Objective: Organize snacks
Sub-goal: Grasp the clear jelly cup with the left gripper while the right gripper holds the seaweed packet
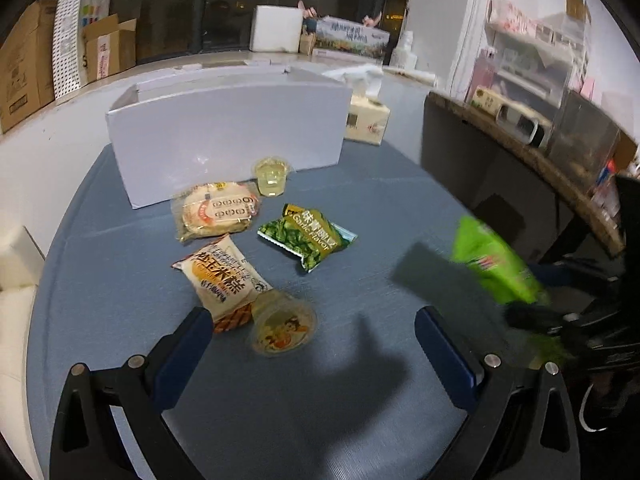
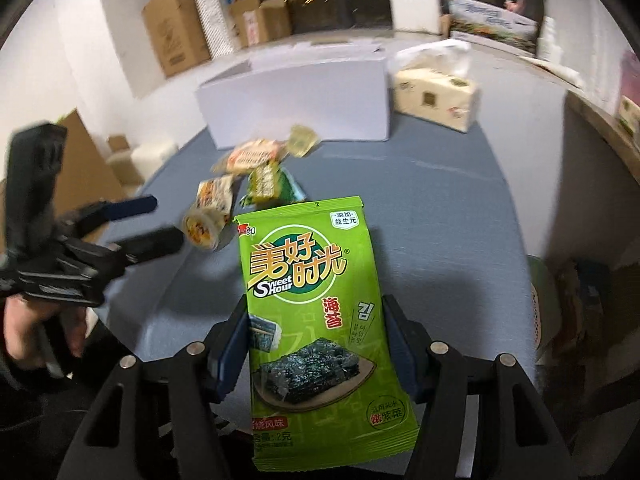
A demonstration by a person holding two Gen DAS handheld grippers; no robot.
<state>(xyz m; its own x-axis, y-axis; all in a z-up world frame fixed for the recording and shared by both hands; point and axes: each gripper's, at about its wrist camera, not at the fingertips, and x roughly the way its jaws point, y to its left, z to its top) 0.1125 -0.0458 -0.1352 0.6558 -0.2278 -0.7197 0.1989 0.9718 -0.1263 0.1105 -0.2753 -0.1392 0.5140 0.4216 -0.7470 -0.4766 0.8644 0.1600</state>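
My right gripper (image 2: 316, 324) is shut on a bright green seaweed packet (image 2: 320, 320), held off the blue tabletop; the same seaweed packet (image 1: 496, 268) shows blurred at the right of the left wrist view. My left gripper (image 1: 312, 328) stands open just above the table, with a jelly cup (image 1: 284, 328) between its fingertips and untouched. Beyond lie a corn cake packet (image 1: 224, 280), a garlic pea packet (image 1: 308, 236), a round biscuit packet (image 1: 216, 212) and a second jelly cup (image 1: 272, 176). An open white box (image 1: 228, 136) stands behind them.
A tissue pack (image 1: 366, 118) sits to the right of the white box. A dark shelf edge (image 1: 520, 152) runs along the right. Cardboard boxes (image 1: 24, 76) and a paper bag stand on the floor at the back left. A hand (image 2: 40, 320) grips the left tool.
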